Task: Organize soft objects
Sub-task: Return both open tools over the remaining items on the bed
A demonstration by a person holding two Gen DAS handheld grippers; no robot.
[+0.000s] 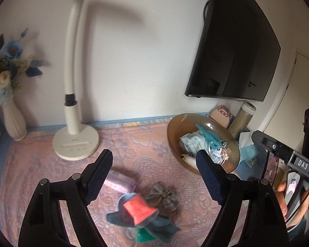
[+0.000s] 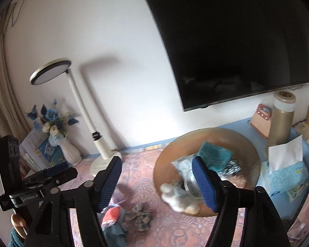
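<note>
On the pink patterned cloth (image 1: 51,164) lie a soft toy of red, blue and green (image 1: 140,207), a grey plaid bow (image 1: 164,195) and a pale purple pouch (image 1: 119,181). My left gripper (image 1: 154,164) hovers above them, open, with nothing between its pads. An amber glass bowl (image 2: 245,144) at the right holds a teal cloth (image 2: 214,154) and a tissue pack (image 2: 183,166). A blurred white and pale blue plush (image 2: 179,197) is at the bowl's near rim. My right gripper (image 2: 156,164) stands open over that rim, clear of the plush. The red toy (image 2: 113,216) and the bow (image 2: 140,216) lie to its lower left.
A white desk lamp (image 1: 74,140) and a vase of blue flowers (image 1: 12,121) stand at the back left. A wall television (image 1: 237,47) hangs above the bowl. Behind the bowl stand a gold flask (image 2: 282,119), a pink case (image 2: 261,119) and a blue tissue box (image 2: 284,175).
</note>
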